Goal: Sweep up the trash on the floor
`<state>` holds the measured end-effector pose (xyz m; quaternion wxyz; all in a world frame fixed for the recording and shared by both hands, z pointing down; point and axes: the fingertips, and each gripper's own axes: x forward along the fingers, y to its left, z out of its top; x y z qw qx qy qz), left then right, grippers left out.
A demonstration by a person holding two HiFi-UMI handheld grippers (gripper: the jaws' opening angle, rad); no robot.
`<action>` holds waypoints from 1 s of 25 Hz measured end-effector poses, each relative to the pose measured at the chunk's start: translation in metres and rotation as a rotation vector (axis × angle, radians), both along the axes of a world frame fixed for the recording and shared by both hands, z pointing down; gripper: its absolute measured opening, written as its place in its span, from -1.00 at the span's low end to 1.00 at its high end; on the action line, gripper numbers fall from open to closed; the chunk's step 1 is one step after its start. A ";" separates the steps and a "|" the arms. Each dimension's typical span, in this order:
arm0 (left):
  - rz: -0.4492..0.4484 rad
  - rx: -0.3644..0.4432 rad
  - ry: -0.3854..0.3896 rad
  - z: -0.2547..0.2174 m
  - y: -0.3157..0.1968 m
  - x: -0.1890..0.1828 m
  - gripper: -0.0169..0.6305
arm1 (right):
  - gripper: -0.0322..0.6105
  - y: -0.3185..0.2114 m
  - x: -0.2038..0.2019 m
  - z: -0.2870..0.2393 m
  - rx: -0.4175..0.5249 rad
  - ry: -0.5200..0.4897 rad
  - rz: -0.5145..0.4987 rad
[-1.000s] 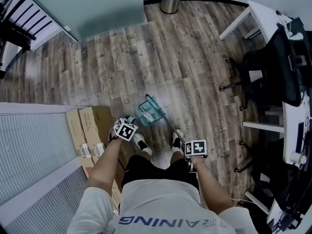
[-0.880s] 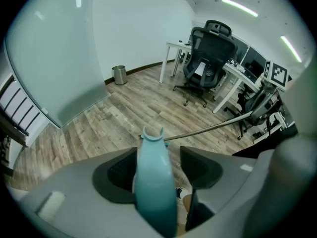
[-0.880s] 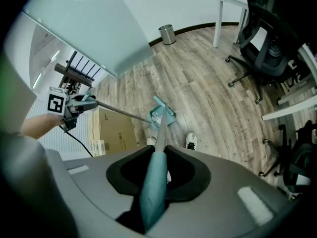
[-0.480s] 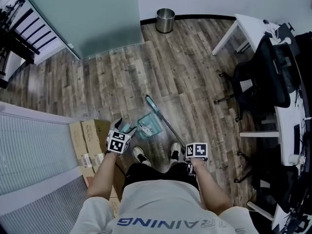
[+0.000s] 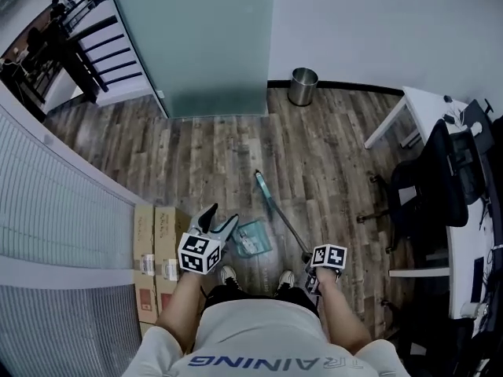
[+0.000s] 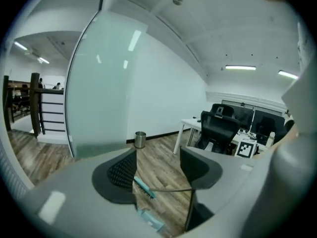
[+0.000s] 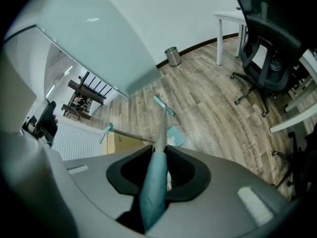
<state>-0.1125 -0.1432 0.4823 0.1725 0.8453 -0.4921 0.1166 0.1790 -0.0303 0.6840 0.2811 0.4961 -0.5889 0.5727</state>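
Two claws are over the wood floor [image 5: 330, 148]. The left claw [image 6: 157, 157] is held high with nothing between its ribbed pads, and its jaws stand apart and are closing. The right claw [image 7: 157, 155] is clamped tight on the teal grip of the broom [image 5: 271, 199]. The broom's handle runs away from that claw, down to the brush head resting on the planks ahead. Just beyond the left claw's tips and below them, the teal dustpan [image 5: 253, 239] sits on the floor with a few pale scraps of trash [image 5: 247, 244] lying inside it. Its thin, teal-tipped handle slants out toward the left claw's side, and neither claw grips it. Far ahead of both claws, against the wall, stands a metal bin [image 5: 302, 86], its inside too small to read. On the left claw's outer side, closed cardboard boxes [image 5: 156, 238] lie flat on the floor with labels on their lids. Off past the right claw are a white desk [image 5: 415, 107] and a black office chair [image 5: 440, 181].
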 end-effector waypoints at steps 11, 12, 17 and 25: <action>-0.107 0.346 0.014 -0.151 0.022 -0.029 -0.82 | -0.57 -0.043 -0.001 -0.046 0.105 -0.021 -0.056; -0.111 0.360 0.016 -0.157 0.025 -0.028 -0.86 | -0.57 -0.045 -0.002 -0.047 0.110 -0.024 -0.058; -0.134 0.384 0.024 -0.171 0.029 -0.026 -0.94 | -0.57 -0.052 -0.006 -0.048 0.110 -0.012 -0.084; -0.159 0.362 0.047 -0.166 0.033 -0.023 -0.94 | -0.57 -0.047 -0.007 -0.045 0.096 -0.003 -0.133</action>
